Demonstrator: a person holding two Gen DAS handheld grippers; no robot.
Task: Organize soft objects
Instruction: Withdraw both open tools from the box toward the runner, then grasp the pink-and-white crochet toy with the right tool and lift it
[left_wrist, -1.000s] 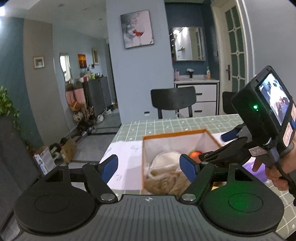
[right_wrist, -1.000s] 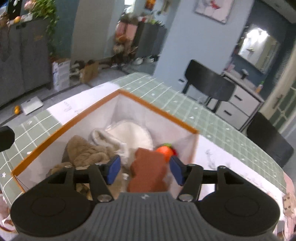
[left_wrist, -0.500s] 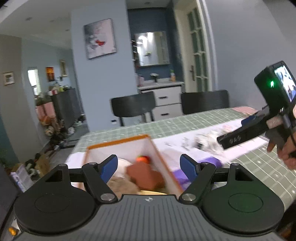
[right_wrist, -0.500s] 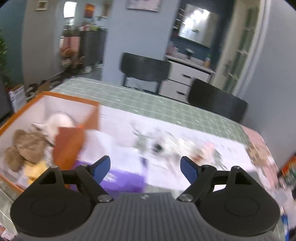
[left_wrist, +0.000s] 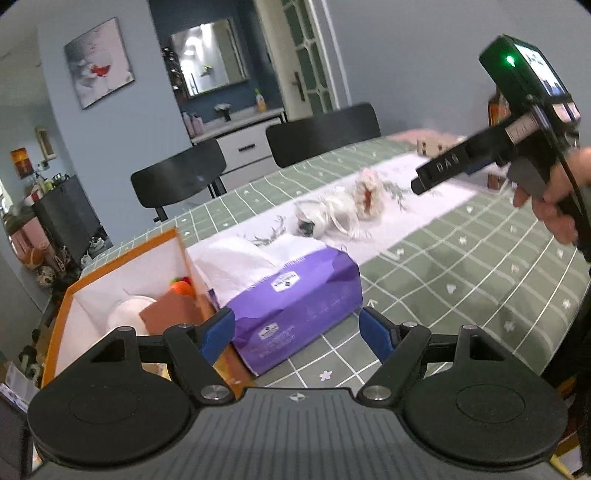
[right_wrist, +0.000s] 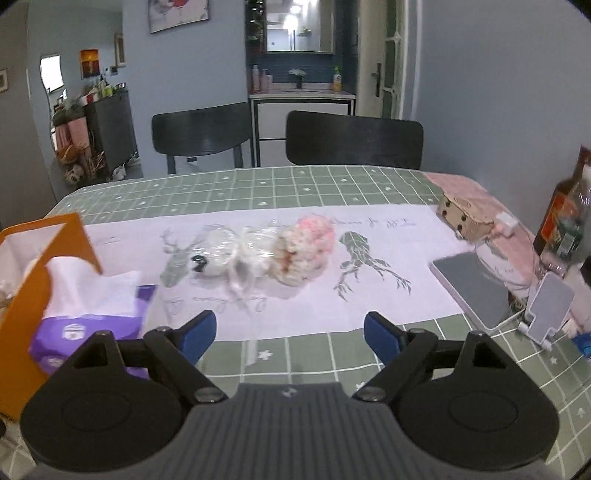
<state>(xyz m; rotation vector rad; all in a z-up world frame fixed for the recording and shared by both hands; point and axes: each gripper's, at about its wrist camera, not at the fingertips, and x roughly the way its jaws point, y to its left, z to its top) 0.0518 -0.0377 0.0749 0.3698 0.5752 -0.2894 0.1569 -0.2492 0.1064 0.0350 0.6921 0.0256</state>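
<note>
Left claw (left_wrist: 296, 329) hangs wide and empty, while the right claw (right_wrist: 290, 333), hand-held (left_wrist: 554, 210), has just been opening, nothing between its jaws.

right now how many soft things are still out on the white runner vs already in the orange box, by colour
On the runner:
white, plastic-wrapped: 1
pink and cream, fluffy: 1
In the orange box:
white: 1
brown: 1
orange: 1
Total visible: 5; the box may hide more.
</note>
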